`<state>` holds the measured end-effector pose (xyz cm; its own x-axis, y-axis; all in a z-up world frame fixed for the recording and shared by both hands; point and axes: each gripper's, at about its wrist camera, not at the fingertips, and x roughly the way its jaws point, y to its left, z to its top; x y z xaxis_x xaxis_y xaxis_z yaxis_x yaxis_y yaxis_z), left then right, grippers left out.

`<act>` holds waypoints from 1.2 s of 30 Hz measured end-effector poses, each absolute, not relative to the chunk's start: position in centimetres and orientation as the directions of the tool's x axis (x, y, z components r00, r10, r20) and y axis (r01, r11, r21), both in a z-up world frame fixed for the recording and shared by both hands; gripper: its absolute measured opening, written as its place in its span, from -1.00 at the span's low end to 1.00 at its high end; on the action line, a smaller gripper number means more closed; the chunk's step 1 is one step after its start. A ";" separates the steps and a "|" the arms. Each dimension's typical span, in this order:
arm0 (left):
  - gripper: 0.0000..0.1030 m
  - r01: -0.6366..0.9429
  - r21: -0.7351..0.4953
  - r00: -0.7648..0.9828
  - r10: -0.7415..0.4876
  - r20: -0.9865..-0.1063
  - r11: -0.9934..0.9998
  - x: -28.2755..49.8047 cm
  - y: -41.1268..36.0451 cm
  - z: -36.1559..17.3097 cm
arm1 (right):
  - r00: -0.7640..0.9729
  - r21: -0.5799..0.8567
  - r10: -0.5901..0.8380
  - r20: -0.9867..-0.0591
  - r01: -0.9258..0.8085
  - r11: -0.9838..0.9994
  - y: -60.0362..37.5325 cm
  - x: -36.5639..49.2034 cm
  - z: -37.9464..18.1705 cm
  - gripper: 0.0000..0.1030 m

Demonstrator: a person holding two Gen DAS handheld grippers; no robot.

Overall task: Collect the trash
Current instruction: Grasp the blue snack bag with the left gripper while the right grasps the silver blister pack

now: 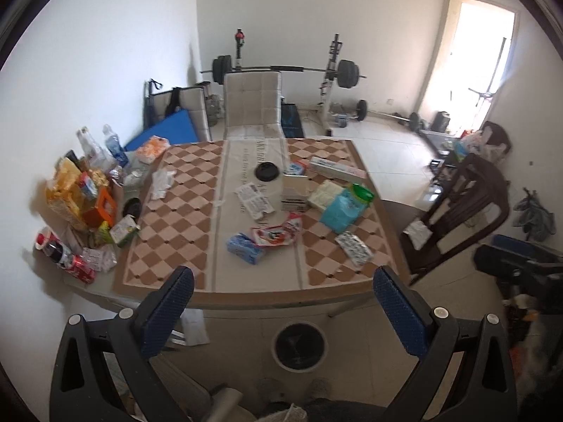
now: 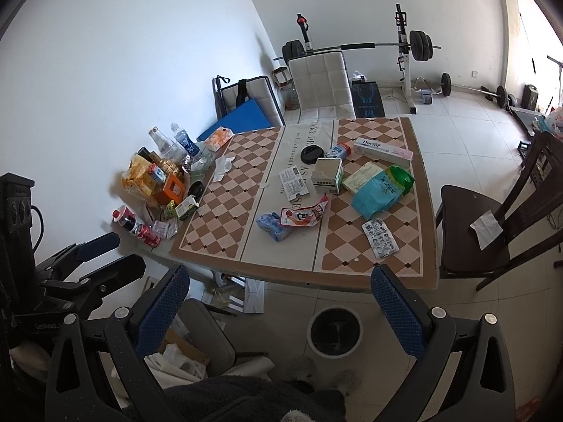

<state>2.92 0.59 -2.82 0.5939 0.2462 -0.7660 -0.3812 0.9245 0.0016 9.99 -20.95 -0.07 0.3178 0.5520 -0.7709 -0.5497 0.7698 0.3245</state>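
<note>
Trash lies across the checkered table (image 1: 176, 218): a red-white wrapper (image 1: 278, 234), a blue packet (image 1: 244, 248), a blister pack (image 1: 353, 248), a teal-green bag (image 1: 346, 204), a white carton (image 1: 295, 190) and a paper leaflet (image 1: 254, 204). A round white bin (image 1: 301, 346) with a dark liner stands on the floor before the table's near edge. My left gripper (image 1: 281, 313) hangs open above the bin, holding nothing. My right gripper (image 2: 281, 311) is open and empty too, short of the table (image 2: 225, 218), with the bin (image 2: 335, 331) below it.
Bottles, cans and snack boxes (image 1: 84, 197) crowd the table's left edge by the wall. A dark wooden chair (image 2: 492, 218) stands at the right and a white chair (image 1: 253, 105) at the far side. Gym weights (image 1: 346, 74) line the back wall. Cardboard and paper (image 2: 183, 351) lie on the floor.
</note>
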 end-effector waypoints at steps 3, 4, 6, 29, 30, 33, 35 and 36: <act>1.00 -0.434 0.129 0.525 0.367 -0.768 0.892 4.5 2.8 -6.2 | 0.361 0.298 0.492 -0.793 -0.474 0.828 -20.2 11.6 -2.3 1.00; 1.00 -0.443 0.148 0.498 0.380 -0.780 0.884 5.0 4.1 -7.4 | 0.374 0.285 0.465 -0.802 -0.445 0.849 -20.1 12.2 -3.3 1.00; 1.00 -0.462 0.154 0.451 0.381 -0.807 0.873 5.9 6.2 -10.0 | 0.386 0.259 0.413 -0.825 -0.392 0.883 -19.8 13.8 -5.7 1.00; 0.43 -0.918 -0.091 0.092 -0.015 -0.996 0.385 20.4 19.3 -36.5 | -0.079 -0.007 -0.048 -0.996 -0.459 0.889 -9.5 36.9 -45.0 1.00; 0.31 -0.925 -0.094 0.094 -0.020 -0.995 0.367 20.6 19.8 -37.1 | -0.081 -0.012 -0.057 -0.995 -0.473 0.881 -9.2 36.9 -45.4 0.98; -0.10 -0.939 -0.107 0.099 -0.041 -0.994 0.326 21.2 21.1 -38.5 | -0.090 -0.009 -0.063 -0.994 -0.501 0.866 -8.6 36.9 -46.5 0.78; -0.36 -0.942 -0.115 0.105 -0.048 -0.993 0.314 21.6 21.8 -39.0 | -0.093 0.006 -0.047 -0.995 -0.503 0.864 -8.4 36.9 -46.9 0.78; -0.59 -0.941 -0.121 0.111 -0.049 -0.993 0.317 21.7 22.0 -39.1 | -0.097 0.011 -0.043 -0.994 -0.504 0.863 -8.3 36.9 -47.0 0.77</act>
